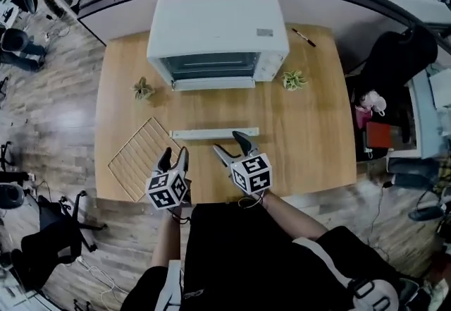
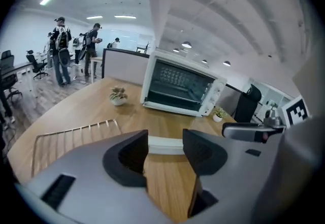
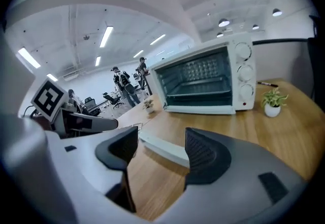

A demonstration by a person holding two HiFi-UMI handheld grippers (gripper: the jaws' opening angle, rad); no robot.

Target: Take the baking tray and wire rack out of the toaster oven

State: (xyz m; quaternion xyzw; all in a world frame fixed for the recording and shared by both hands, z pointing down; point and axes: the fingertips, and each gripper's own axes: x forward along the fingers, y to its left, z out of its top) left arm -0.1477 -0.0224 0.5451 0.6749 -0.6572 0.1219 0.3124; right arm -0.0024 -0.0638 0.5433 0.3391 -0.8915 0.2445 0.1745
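The white toaster oven (image 1: 218, 27) stands at the back of the wooden table (image 1: 310, 133), its dark front facing me. The wire rack (image 1: 141, 154) lies flat on the table at the left, next to my left gripper (image 1: 174, 154). A long narrow white piece (image 1: 213, 133) lies across the table in front of the oven; I cannot tell whether it is the baking tray. My right gripper (image 1: 232, 145) hovers just this side of it. Both grippers are open with nothing between their jaws. In the left gripper view the white piece (image 2: 165, 143) shows beyond the gap of the left gripper (image 2: 165, 152).
Two small potted plants (image 1: 144, 89) (image 1: 294, 80) flank the oven, and a pen (image 1: 304, 37) lies at the back right. A dark office chair (image 1: 398, 56) stands beyond the table's right edge. Several people (image 2: 61, 50) stand far off in the room.
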